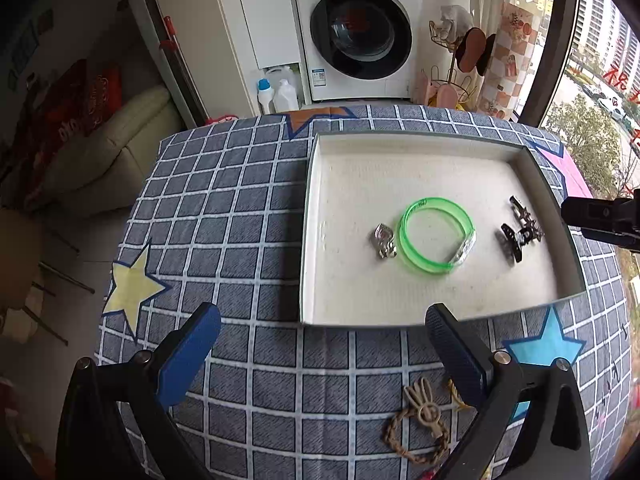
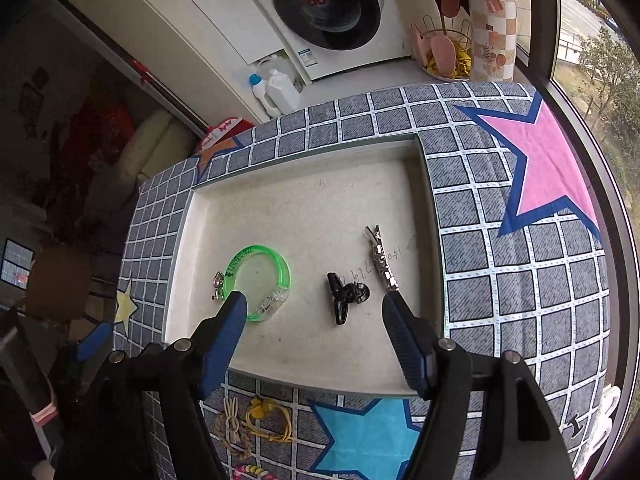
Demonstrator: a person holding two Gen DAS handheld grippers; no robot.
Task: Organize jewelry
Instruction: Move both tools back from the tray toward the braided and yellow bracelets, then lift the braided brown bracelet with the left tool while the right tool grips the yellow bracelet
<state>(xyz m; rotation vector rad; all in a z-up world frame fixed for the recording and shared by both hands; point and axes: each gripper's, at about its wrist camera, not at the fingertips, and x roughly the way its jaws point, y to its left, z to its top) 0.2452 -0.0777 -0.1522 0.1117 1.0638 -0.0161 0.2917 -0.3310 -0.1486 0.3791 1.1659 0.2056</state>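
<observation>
A shallow white tray (image 1: 316,216) (image 2: 188,240) lies on the checked tablecloth. In it are a green bangle (image 1: 438,236) (image 2: 258,282), a small silver charm (image 1: 383,241) (image 2: 217,285), a black claw clip (image 1: 509,245) (image 2: 346,297) and a sparkly silver hair clip (image 1: 527,218) (image 2: 382,258). On the cloth near me lie a beige braided hair tie (image 1: 418,424) (image 2: 231,426) and a yellow hair tie (image 2: 266,418). My left gripper (image 1: 322,354) is open and empty above the cloth, before the tray's near edge. My right gripper (image 2: 314,332) is open and empty above the tray's near part, close to the black claw clip.
A washing machine (image 1: 356,28) stands behind the table, with detergent bottles (image 1: 276,92) and a wire rack (image 1: 456,72) beside it. A window (image 2: 592,40) is at the right. A beaded item (image 2: 250,471) shows at the table's near edge.
</observation>
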